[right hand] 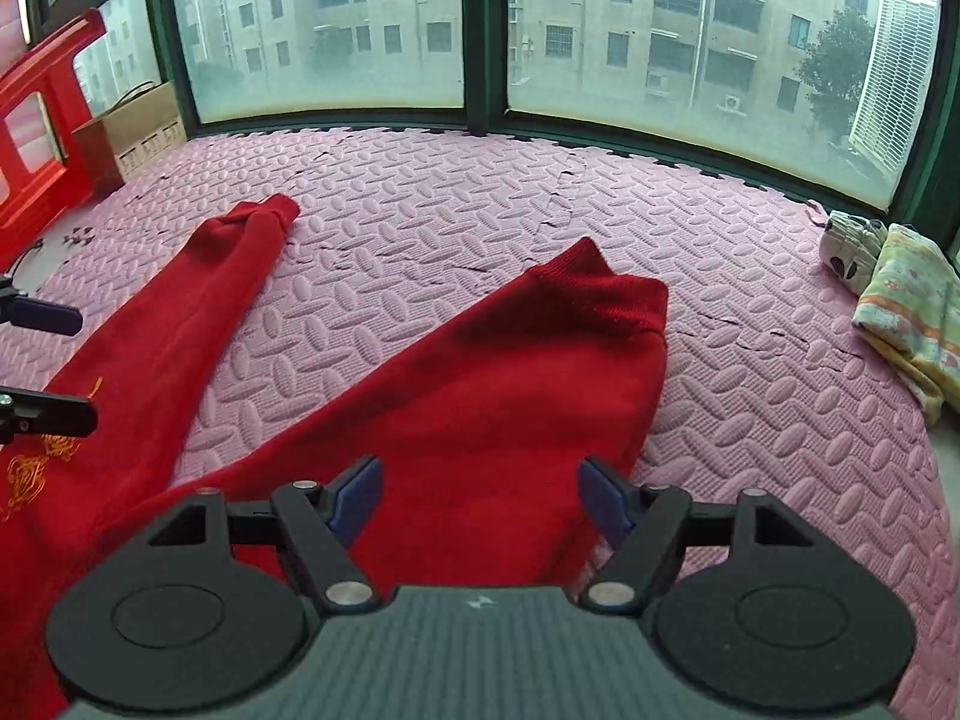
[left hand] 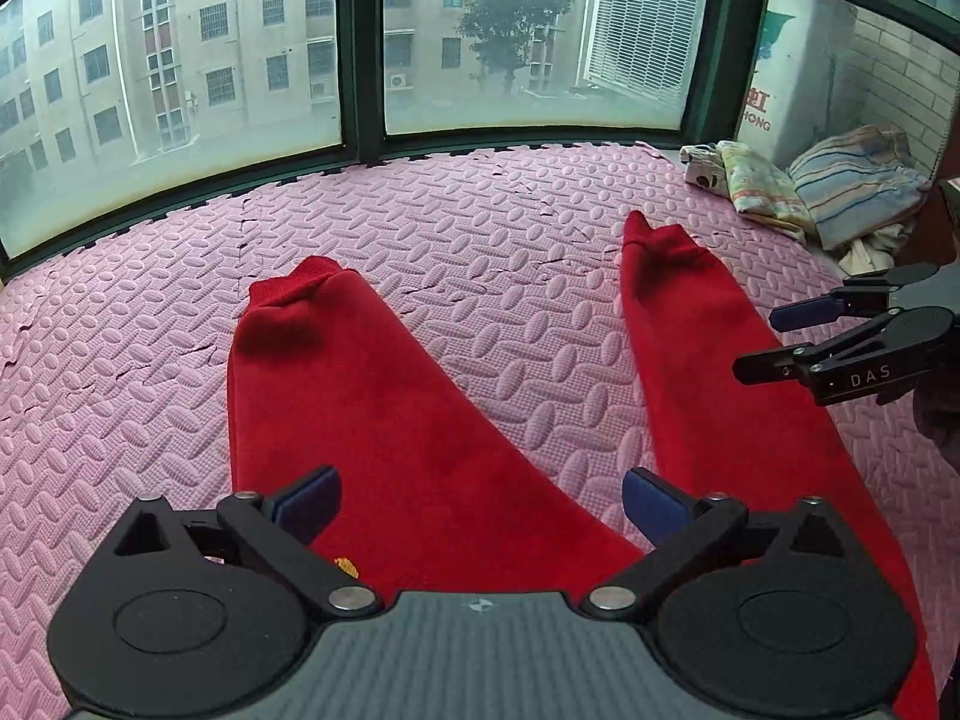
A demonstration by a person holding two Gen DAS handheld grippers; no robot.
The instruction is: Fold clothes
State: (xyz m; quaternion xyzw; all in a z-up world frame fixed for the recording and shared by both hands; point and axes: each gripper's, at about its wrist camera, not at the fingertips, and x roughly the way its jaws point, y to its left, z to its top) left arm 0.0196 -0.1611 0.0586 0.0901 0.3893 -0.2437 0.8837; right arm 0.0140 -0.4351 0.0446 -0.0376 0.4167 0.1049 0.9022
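- Red fleece garment (left hand: pixel 384 420) lies flat on the pink embossed foam floor mat (left hand: pixel 480 228), both cuffed limbs splayed toward the far window, ready for folding.
- Left gripper (left hand: pixel 480 507): jaws apart, empty.
- Right gripper (right hand: pixel 480 498): jaws apart, poised over the right limb.

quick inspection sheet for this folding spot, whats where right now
surface: pink embossed foam mat, seams slightly lifted
job's things: red fleece trousers spread flat, legs splayed apart, cuffs toward the window
clutter: folded patterned cloths at right; brown cardboard box and red plastic frame at left
grippers: left gripper open, empty; right gripper open, empty
cables: nothing seen
surroundings: green-framed window, apartment blocks outside
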